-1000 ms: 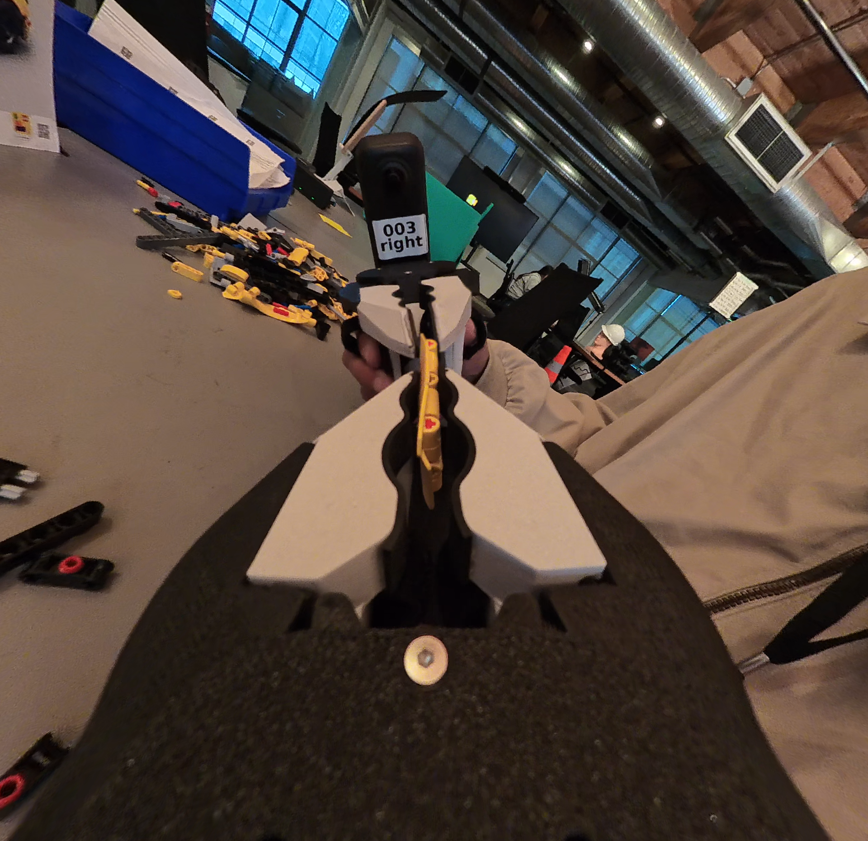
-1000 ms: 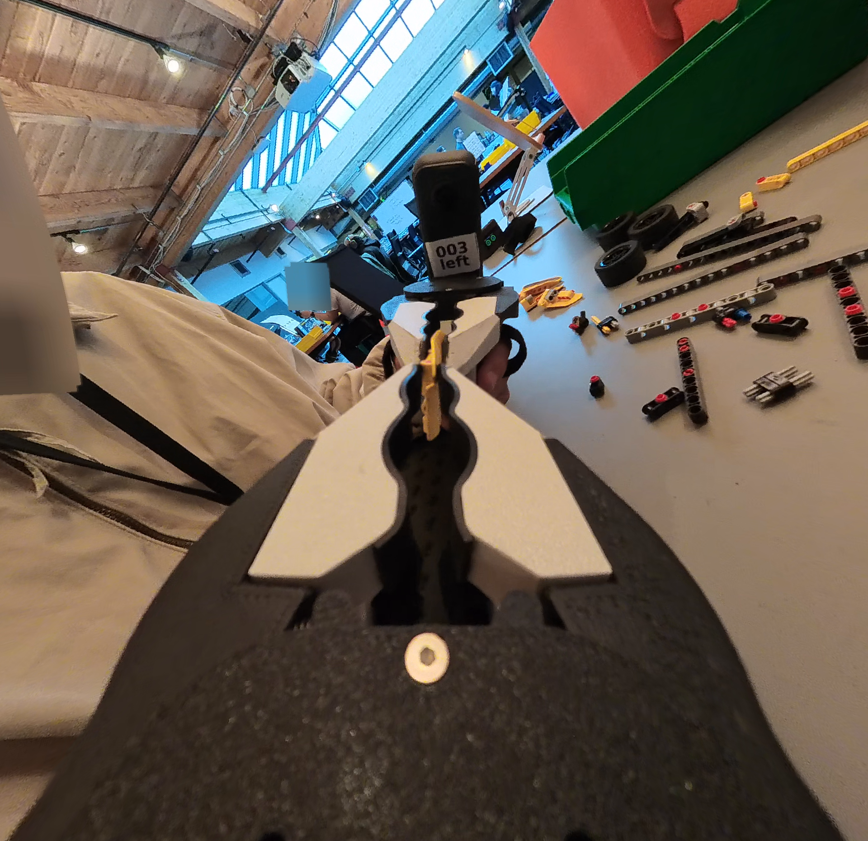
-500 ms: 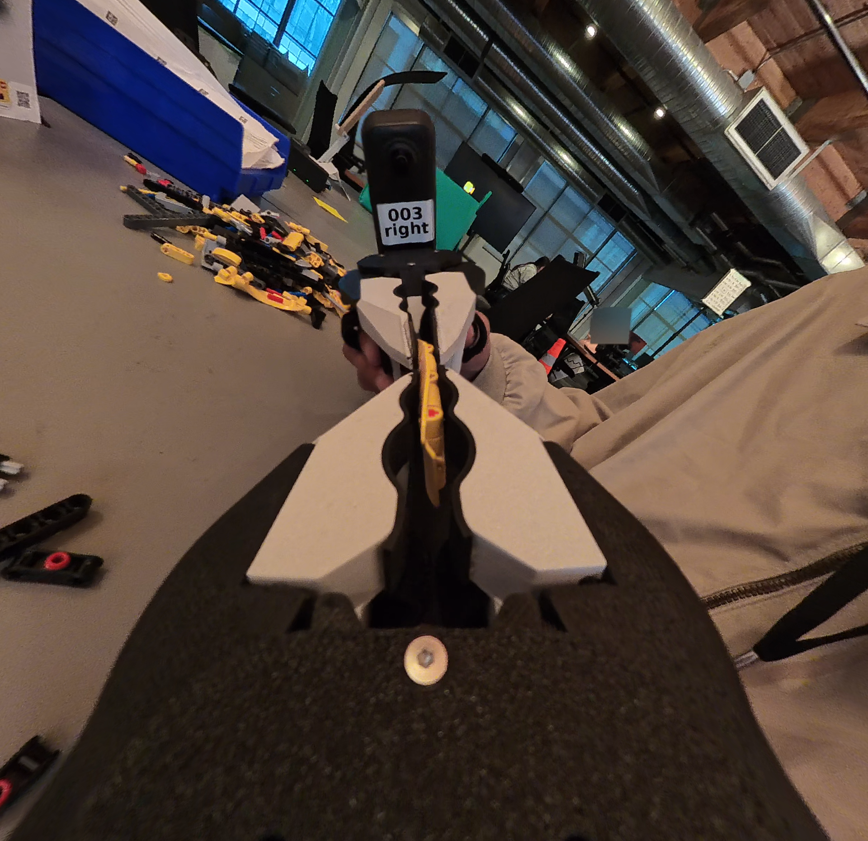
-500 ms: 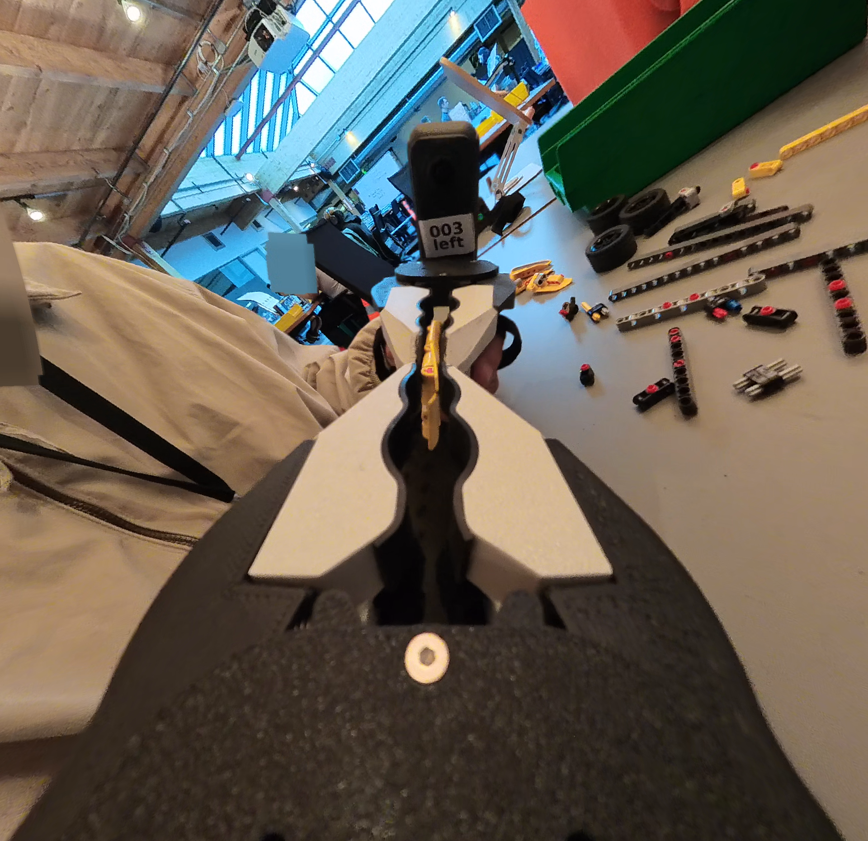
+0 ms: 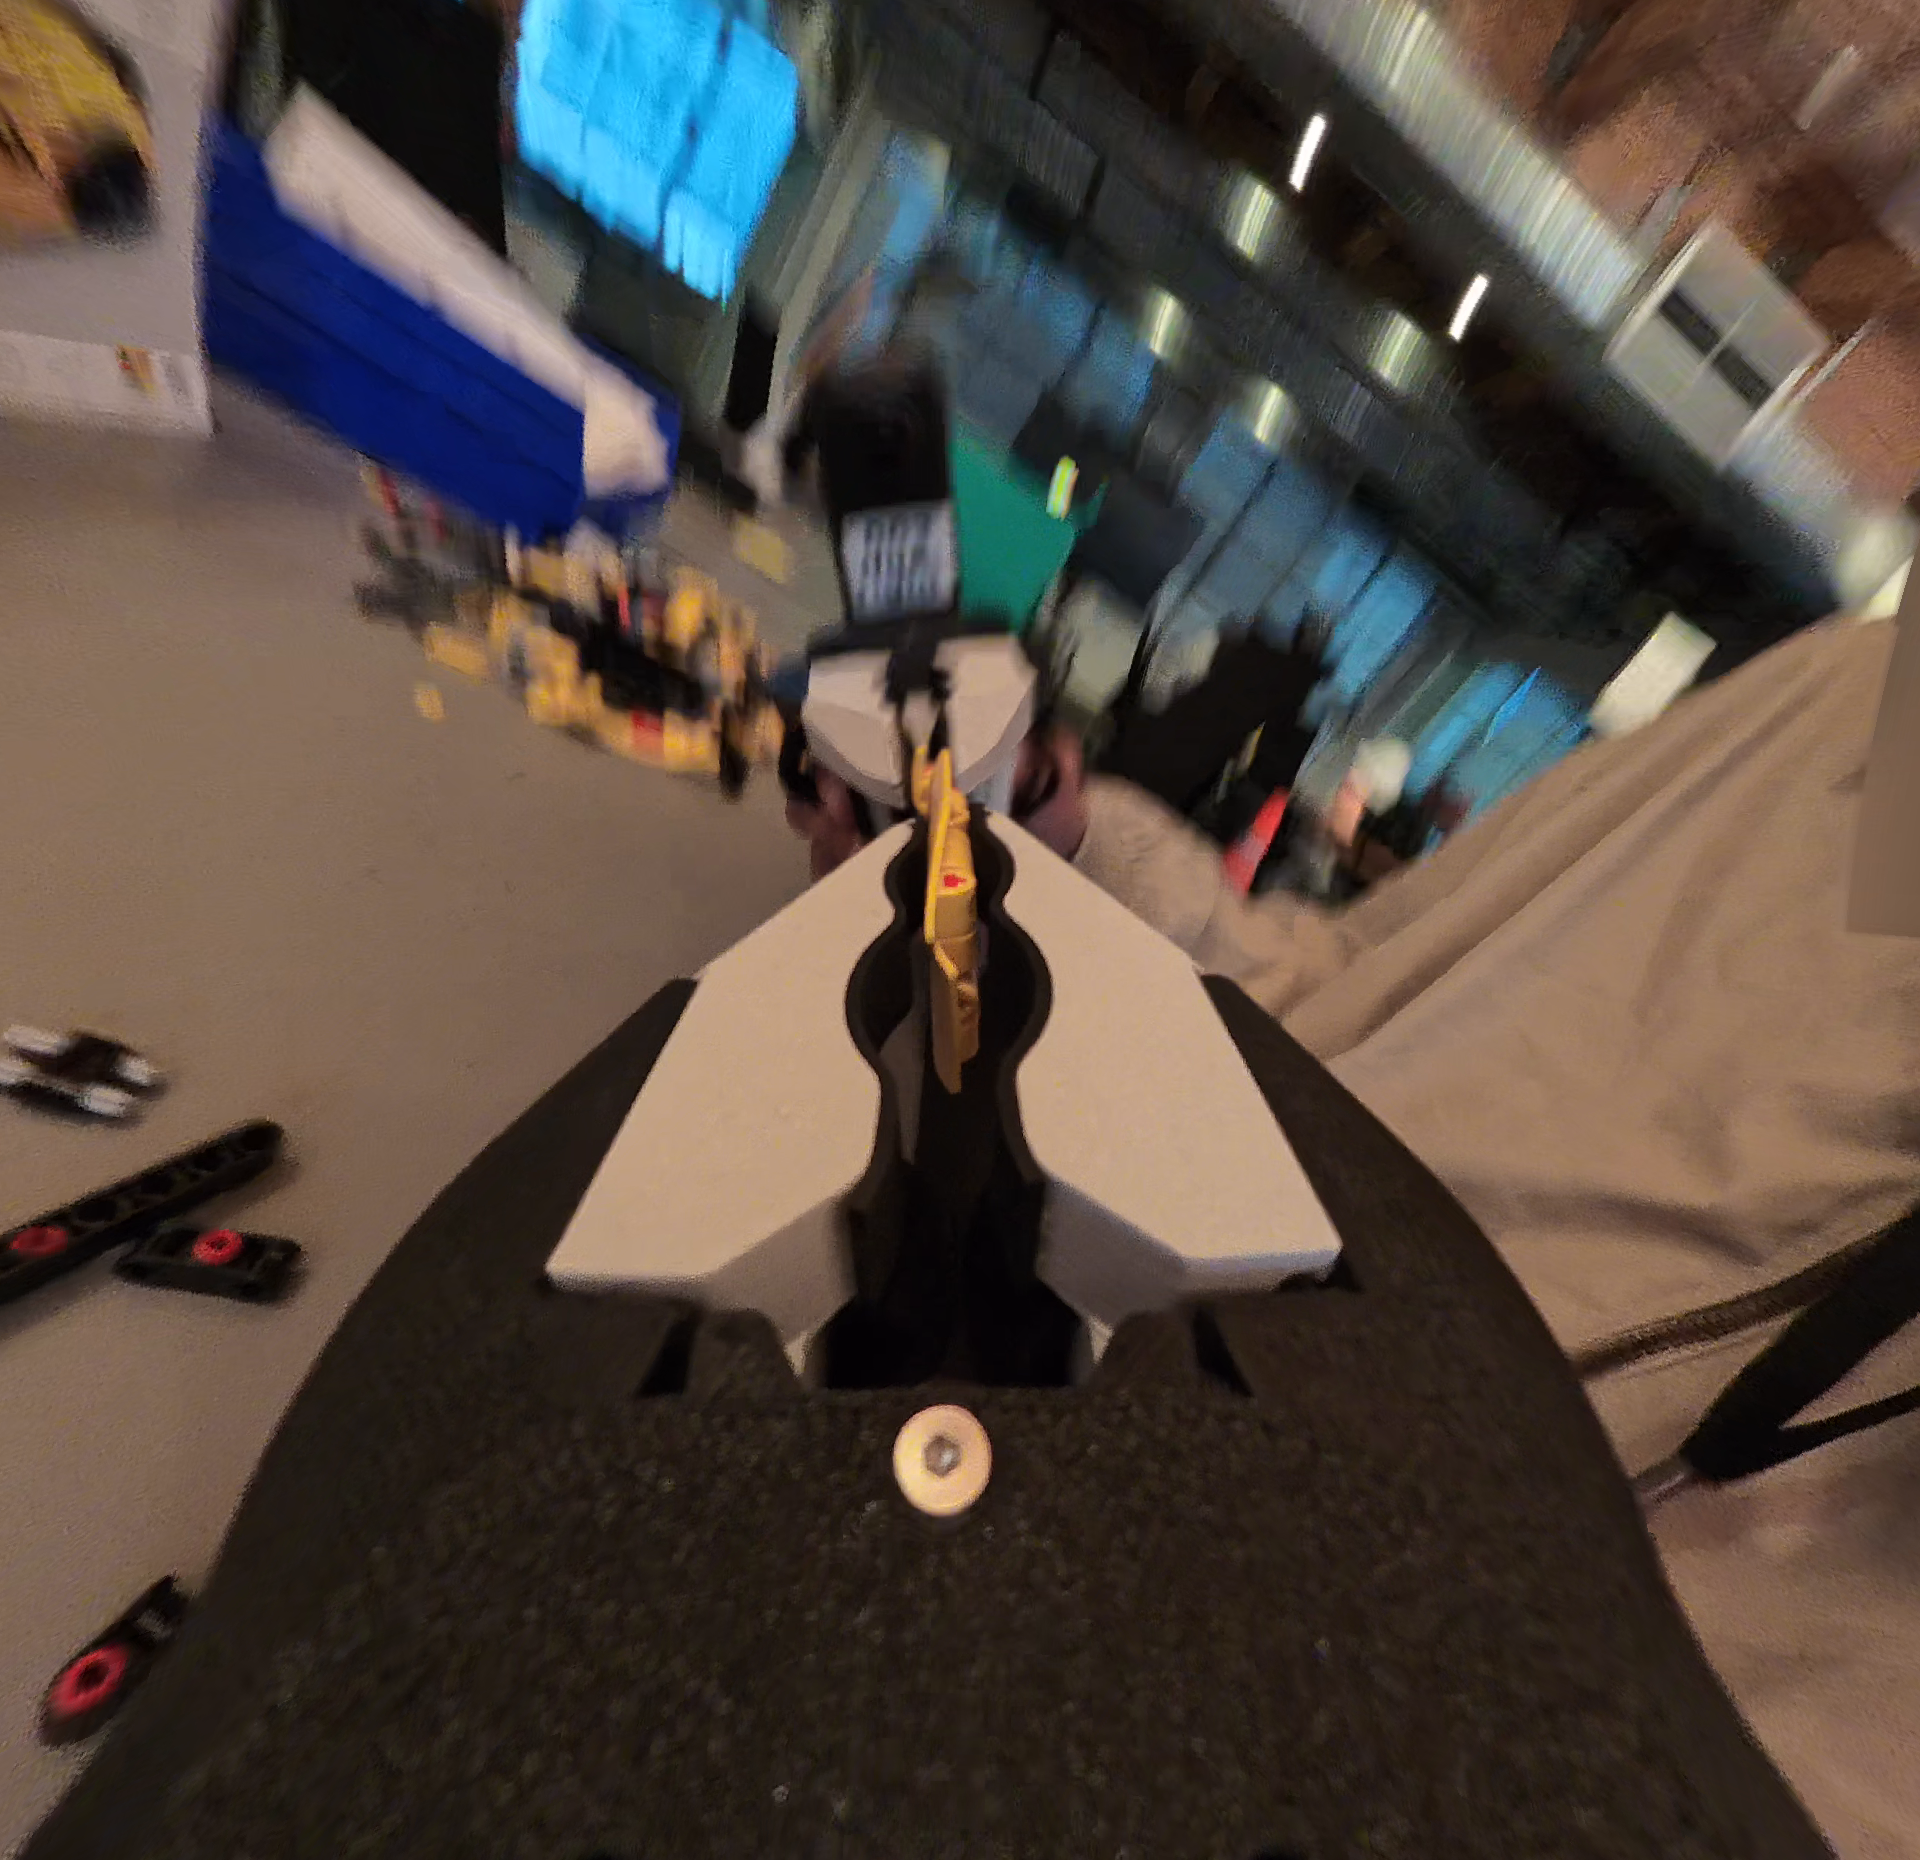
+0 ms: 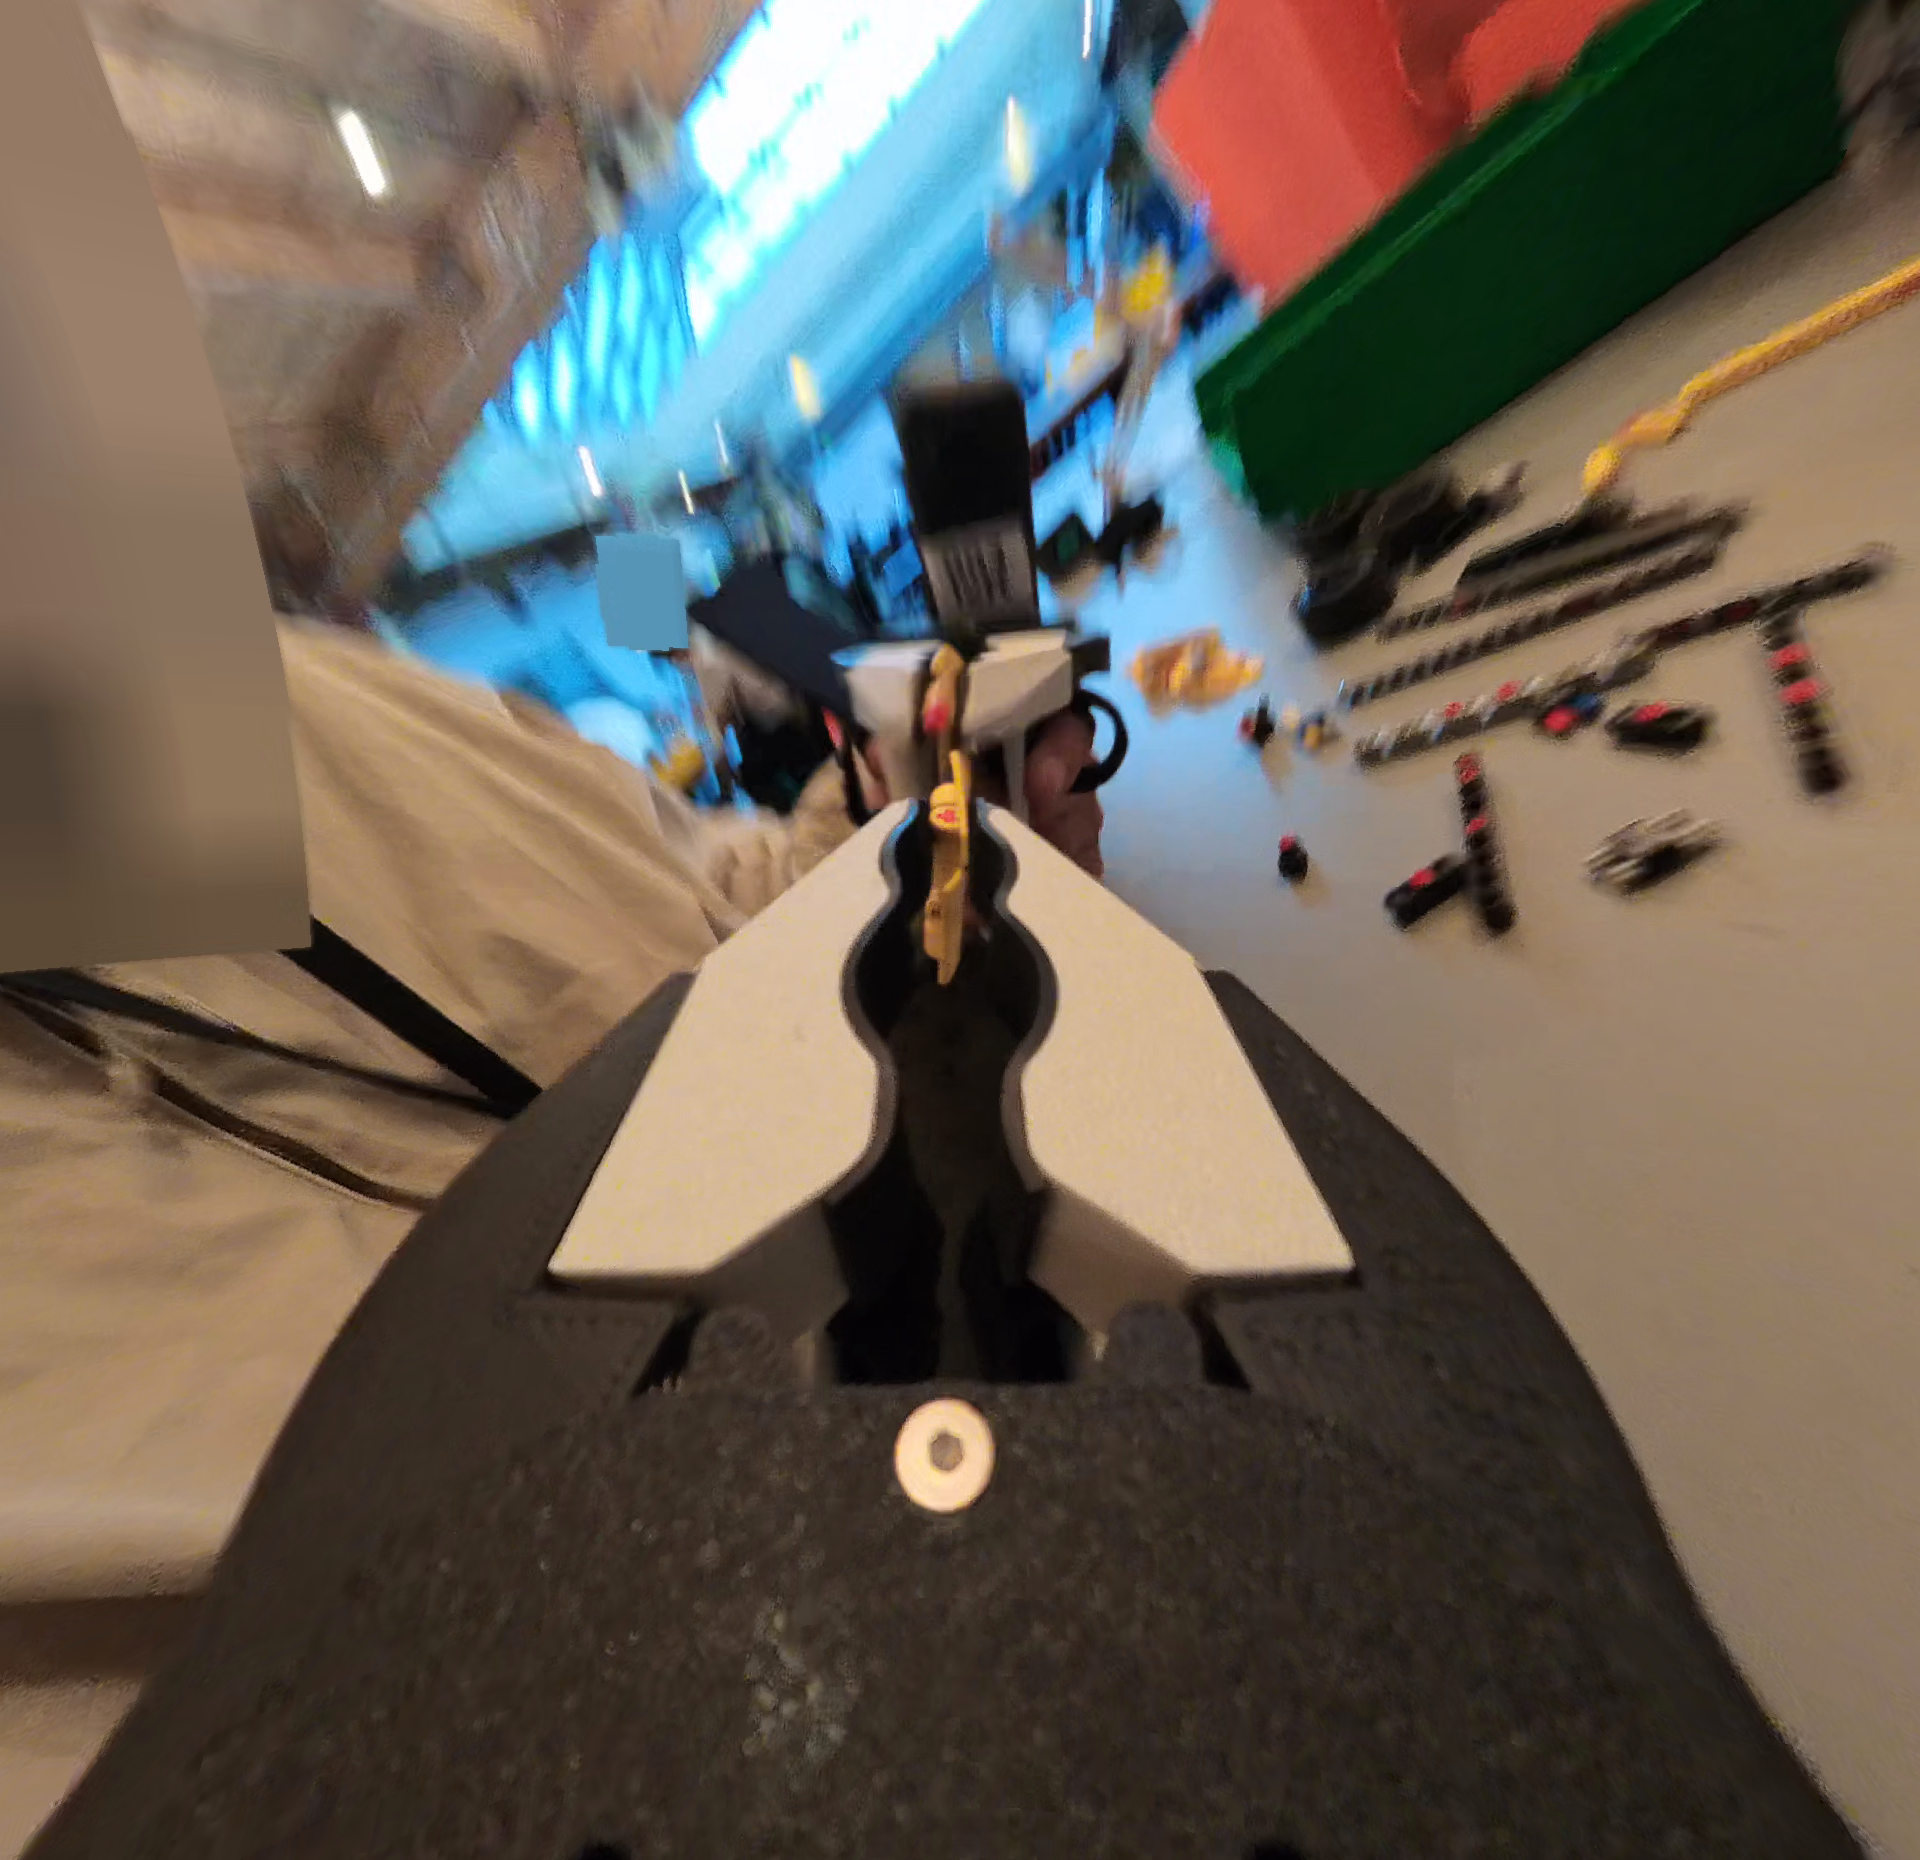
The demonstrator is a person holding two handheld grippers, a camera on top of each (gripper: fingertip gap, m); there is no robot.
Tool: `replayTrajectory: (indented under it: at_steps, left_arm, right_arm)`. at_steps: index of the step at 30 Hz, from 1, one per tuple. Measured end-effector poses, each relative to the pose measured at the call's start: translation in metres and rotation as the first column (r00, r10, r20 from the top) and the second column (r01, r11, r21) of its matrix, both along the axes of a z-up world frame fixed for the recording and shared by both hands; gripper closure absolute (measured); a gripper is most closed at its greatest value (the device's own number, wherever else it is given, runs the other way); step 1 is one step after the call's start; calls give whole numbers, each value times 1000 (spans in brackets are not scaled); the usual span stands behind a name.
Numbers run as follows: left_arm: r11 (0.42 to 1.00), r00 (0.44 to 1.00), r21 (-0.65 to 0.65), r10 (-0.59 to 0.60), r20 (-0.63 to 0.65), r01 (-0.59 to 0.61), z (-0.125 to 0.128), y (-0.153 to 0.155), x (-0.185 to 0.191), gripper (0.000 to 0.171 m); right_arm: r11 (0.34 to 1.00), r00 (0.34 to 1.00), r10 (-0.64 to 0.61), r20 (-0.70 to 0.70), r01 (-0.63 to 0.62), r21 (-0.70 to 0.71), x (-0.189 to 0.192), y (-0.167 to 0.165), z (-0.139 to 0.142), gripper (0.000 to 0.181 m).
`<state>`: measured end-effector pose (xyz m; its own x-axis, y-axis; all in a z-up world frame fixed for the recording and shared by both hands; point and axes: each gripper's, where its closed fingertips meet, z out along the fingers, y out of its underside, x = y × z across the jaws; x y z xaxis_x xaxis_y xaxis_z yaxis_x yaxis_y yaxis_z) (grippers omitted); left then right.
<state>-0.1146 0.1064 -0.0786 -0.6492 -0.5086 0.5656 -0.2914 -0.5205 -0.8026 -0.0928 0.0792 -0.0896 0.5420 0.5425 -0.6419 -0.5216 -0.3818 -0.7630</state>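
A grey worktop (image 5: 260,875) carries loose building pieces (image 6: 1558,667) at 2 o'clock. The left gripper (image 5: 948,854) and right gripper (image 6: 948,823), both nearly closed, pinch opposite ends of one yellow strip (image 5: 951,937). It looks light, stiff and thin, best gripped by its ends.

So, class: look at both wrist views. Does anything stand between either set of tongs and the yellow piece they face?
Nothing visible does. The left tongs are shut directly on the yellow piece, and the right tongs grip its other end, so the two sets face each other with only that piece between them. The black beams lie on the table, off to the side.
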Motion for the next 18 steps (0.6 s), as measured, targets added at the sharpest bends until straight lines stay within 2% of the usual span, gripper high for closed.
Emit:
replayTrajectory:
  at_steps: [1, 2, 3, 4, 6, 9, 11, 13, 14, 16, 18]
  left_arm:
    - [988, 997, -137, 79, 9, -77, 8, 36, -3, 165]
    - [965, 990, -222, 141, -14, -140, 7, 65, -6, 166]
    - [958, 985, -232, 170, -16, -169, 6, 74, -7, 166]
    - [969, 985, -176, 171, -11, -171, 5, 65, -4, 166]
    - [991, 992, -45, 127, -21, -128, -2, 38, 4, 165]
    - [996, 995, 65, 71, -76, -67, -18, 17, 12, 166]
    - [977, 986, 203, 99, -136, -70, -39, 7, 19, 165]
    - [937, 986, 347, 102, -135, -50, -51, -7, 21, 165]
    - [922, 986, 385, 93, -137, -33, -55, -14, 22, 165]
    - [902, 982, 432, 90, -168, -9, -65, -18, 23, 165]
    - [911, 982, 413, 81, -173, -2, -65, -19, 22, 165]
  right_arm:
    - [995, 990, -76, -118, 83, 54, 33, -13, 15, 176]
    - [981, 974, -164, -155, 178, 78, 65, -28, 22, 176]
    - [972, 973, -220, -73, 225, 63, 76, -35, 16, 176]
    - [975, 976, -216, -30, 217, 49, 74, -37, 13, 175]
    - [977, 977, -210, -34, 211, 22, 70, -30, 7, 175]
    - [981, 980, -196, -40, 195, -17, 68, -26, 0, 175]
    - [976, 979, -204, 11, 204, -74, 68, -22, -14, 175]
    - [971, 976, -217, 9, 217, -98, 68, -17, -18, 175]
    - [961, 971, -236, 43, 240, -139, 70, -13, -28, 175]
    - [911, 941, -256, 220, 311, -272, 76, -9, -66, 175]
    - [888, 939, -197, 281, 293, -353, 67, -7, -87, 174]
